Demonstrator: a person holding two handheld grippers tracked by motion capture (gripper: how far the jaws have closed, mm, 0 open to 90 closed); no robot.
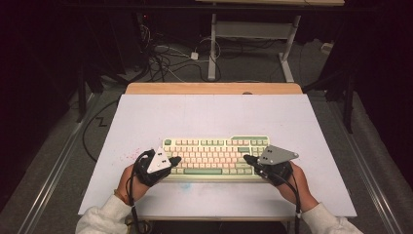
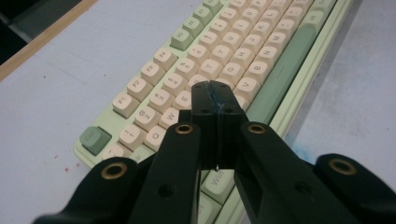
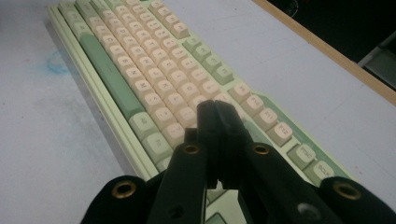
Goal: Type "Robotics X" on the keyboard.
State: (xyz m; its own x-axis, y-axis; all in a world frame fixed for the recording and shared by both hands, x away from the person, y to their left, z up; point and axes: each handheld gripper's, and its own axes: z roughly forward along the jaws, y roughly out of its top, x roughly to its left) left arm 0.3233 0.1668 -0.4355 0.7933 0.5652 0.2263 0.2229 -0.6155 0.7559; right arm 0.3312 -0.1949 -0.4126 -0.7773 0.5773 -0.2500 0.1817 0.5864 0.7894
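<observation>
High view: a mechanical keyboard (image 1: 215, 157) with cream keys and sage-green accent keys lies just below the middle of the frame, on a pale bench (image 1: 214, 117) whose wooden far edge shows at the top of its surface. Two hands in white sleeves come in from the bottom. The left tongs (image 1: 176, 159) reach over the keyboard's left end, and the right tongs (image 1: 246, 158) reach over its right end; each carries a grey three-cornered plate on top.

Left gripper view: the left tongs (image 2: 215, 88) rise from the bottom centre with their jaws pressed together and nothing between them. Their tips sit over the cream letter keys near the lower left of the keyboard (image 2: 224, 60), which runs diagonally toward the upper right of the frame. The green space bar (image 2: 285, 70) lies to the right of the tips. Whether the tips touch the keys cannot be told.

Right gripper view: the right tongs (image 3: 215, 106) are likewise pressed together and empty, tips over the cream keys at the near end of the keyboard (image 3: 140, 70), which stretches toward the upper left. A faint blue smudge (image 3: 58, 63) marks the bench at the left of the frame.
</observation>
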